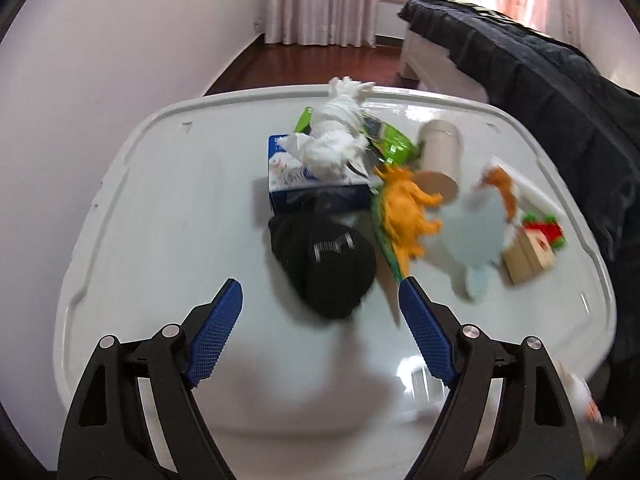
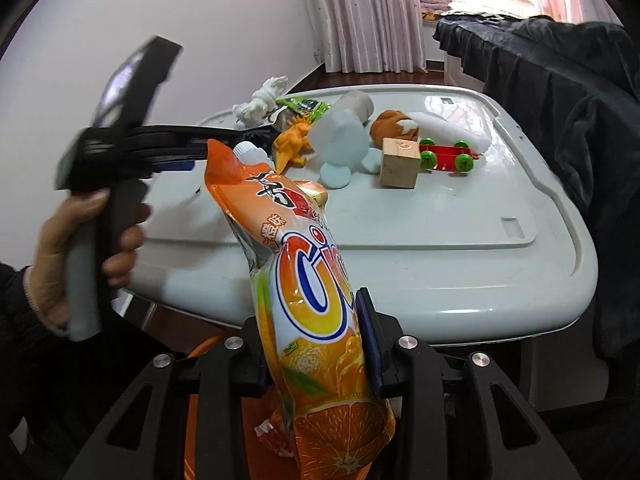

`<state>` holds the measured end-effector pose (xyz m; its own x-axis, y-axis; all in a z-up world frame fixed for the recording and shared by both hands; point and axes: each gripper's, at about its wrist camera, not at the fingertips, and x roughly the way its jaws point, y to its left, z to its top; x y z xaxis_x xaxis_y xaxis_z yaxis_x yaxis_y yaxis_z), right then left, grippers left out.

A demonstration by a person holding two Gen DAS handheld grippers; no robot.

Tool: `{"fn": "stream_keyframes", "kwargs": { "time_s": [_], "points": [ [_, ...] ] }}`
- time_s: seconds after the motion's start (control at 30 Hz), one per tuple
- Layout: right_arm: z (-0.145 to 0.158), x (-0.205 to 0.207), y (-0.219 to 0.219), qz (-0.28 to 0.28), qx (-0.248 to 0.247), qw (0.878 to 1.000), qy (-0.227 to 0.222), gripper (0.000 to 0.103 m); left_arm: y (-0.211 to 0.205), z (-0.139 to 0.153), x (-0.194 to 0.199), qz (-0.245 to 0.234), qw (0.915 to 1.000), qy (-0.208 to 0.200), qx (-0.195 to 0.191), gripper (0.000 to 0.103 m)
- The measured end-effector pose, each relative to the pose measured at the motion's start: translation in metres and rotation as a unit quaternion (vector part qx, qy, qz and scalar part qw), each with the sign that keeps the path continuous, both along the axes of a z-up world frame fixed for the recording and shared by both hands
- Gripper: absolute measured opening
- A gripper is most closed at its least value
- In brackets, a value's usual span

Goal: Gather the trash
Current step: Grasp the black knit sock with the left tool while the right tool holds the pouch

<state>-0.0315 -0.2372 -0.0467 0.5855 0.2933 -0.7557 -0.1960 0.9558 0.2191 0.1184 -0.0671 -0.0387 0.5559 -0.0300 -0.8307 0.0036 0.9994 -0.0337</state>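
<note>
My right gripper (image 2: 316,336) is shut on an orange juice pouch (image 2: 308,280) with a white spout, held upright off the near edge of the white table (image 2: 460,264). My left gripper (image 1: 320,312) is open and empty above the table (image 1: 160,208), just short of a black cap (image 1: 324,260). Behind the cap lie a crumpled white tissue (image 1: 340,136) on a blue tissue box (image 1: 296,184), a green wrapper (image 1: 392,144) and a paper cup (image 1: 440,156). The left gripper also shows in the right wrist view (image 2: 120,128), held in a hand.
Toys sit on the table: an orange dinosaur (image 1: 412,208), a pale blue foam piece (image 1: 476,232), a wooden block (image 2: 400,162), a red car with green wheels (image 2: 448,158), a brown plush (image 2: 394,126). A dark-covered bed (image 1: 540,80) stands right.
</note>
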Motion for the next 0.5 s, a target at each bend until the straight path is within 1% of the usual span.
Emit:
{"fn": "stream_keyframes", "kwargs": {
  "time_s": [0.07, 0.13, 0.27, 0.3, 0.33, 0.47, 0.5],
  "points": [
    [-0.002, 0.001, -0.006, -0.004, 0.009, 1.000, 0.004, 0.035, 0.000, -0.004, 0.012, 0.011, 0.9999, 0.006, -0.007, 0.079],
    [-0.004, 0.001, -0.009, -0.005, 0.015, 1.000, 0.008, 0.035, 0.002, -0.009, 0.026, 0.024, 0.9996, 0.010, -0.004, 0.079],
    [-0.006, 0.003, -0.012, -0.007, 0.026, 1.000, 0.015, 0.035, 0.008, -0.024, 0.041, 0.042, 0.9987, 0.028, -0.008, 0.077],
    [-0.006, 0.004, -0.013, -0.009, 0.030, 0.999, 0.016, 0.035, 0.010, -0.030, 0.043, 0.050, 0.9981, 0.036, -0.008, 0.062],
    [-0.006, 0.004, -0.014, -0.012, 0.033, 0.999, 0.016, 0.035, 0.011, -0.034, 0.043, 0.052, 0.9978, 0.041, -0.006, 0.053],
    [-0.008, 0.004, -0.013, -0.012, 0.037, 0.999, 0.020, 0.035, 0.000, -0.037, 0.032, 0.032, 0.9988, 0.006, 0.036, 0.048],
    [-0.008, 0.003, -0.012, -0.011, 0.035, 0.999, 0.019, 0.035, -0.001, -0.037, 0.031, 0.029, 0.9987, 0.002, 0.041, 0.046]
  ]
}}
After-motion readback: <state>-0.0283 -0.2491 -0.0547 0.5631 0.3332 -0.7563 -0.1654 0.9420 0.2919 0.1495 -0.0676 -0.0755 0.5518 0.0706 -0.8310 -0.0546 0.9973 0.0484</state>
